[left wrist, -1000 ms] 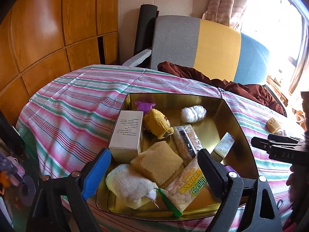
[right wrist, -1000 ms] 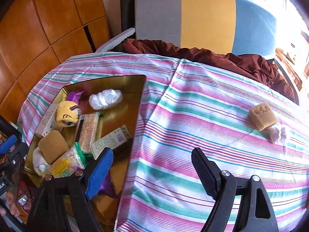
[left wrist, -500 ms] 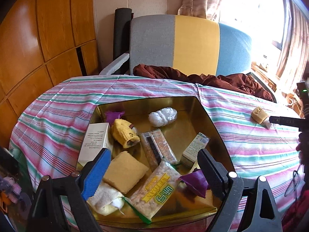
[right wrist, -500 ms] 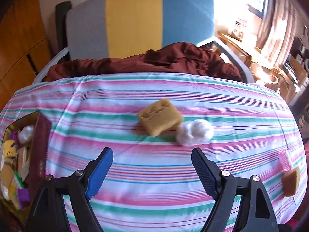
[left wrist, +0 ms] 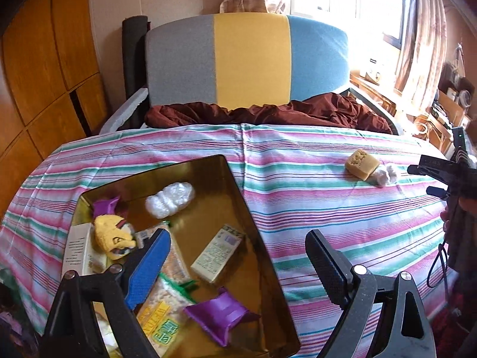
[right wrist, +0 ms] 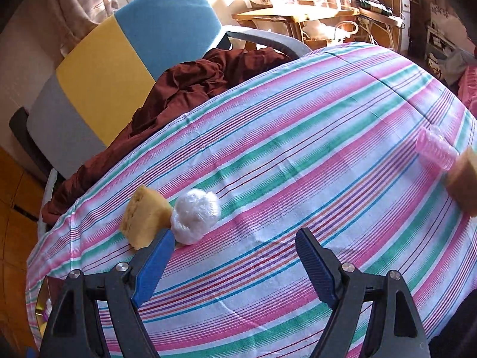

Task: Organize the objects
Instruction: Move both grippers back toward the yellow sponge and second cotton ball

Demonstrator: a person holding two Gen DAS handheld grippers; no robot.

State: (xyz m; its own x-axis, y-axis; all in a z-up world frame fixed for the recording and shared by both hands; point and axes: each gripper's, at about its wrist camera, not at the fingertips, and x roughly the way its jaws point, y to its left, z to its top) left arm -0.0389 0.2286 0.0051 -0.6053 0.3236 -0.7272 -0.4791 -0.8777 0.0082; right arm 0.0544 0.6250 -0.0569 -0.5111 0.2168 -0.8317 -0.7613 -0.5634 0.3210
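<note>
A gold metal tray (left wrist: pixel 238 191) on the striped tablecloth holds several items: a white plastic wad (left wrist: pixel 170 200), a yellow knit piece (left wrist: pixel 113 235), a small printed box (left wrist: pixel 216 253), snack packs and purple wrappers (left wrist: pixel 220 313). My left gripper (left wrist: pixel 237 262) is open and empty above the tray's right rim. A yellow sponge (right wrist: pixel 146 216) and a white plastic ball (right wrist: pixel 195 216) lie touching on the cloth; both also show in the left wrist view, sponge (left wrist: pixel 361 164). My right gripper (right wrist: pixel 231 261) is open and empty, just in front of the ball.
A pink ribbed roller (right wrist: pixel 435 149) and a brown block (right wrist: pixel 463 182) lie at the table's right edge. A chair with grey, yellow and blue back (left wrist: pixel 247 59) and brown cloth (left wrist: pixel 268 110) stands behind the table. Wooden cabinets are on the left.
My left gripper has swung right, from over the tray's middle to its right rim. My right gripper has swung right and closer to the sponge and ball, and tilted.
</note>
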